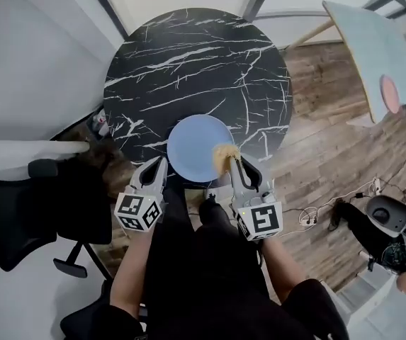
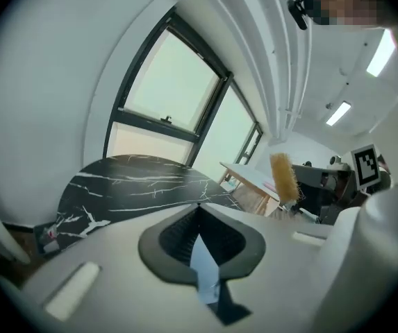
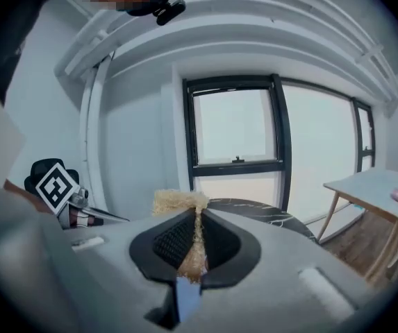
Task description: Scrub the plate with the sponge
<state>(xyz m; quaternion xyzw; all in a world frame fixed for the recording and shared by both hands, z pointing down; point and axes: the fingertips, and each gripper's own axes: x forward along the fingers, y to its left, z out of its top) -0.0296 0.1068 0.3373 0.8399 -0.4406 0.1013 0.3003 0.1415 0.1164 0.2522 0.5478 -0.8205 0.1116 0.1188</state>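
Pinches the sponge in the right fingers over the blue plate's near rim, at the counter's edge. Holds left fingers pressed together, seemingly empty. Probably scrubbing barely begun.

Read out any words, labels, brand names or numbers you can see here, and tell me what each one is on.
No readable words or numbers anywhere.
Left gripper: its cube shows only black-and-white square markers, no letters.
Right gripper: its cube shows the same kind of markers.
Small bottle-like thing on the floor: any label is too small to read.
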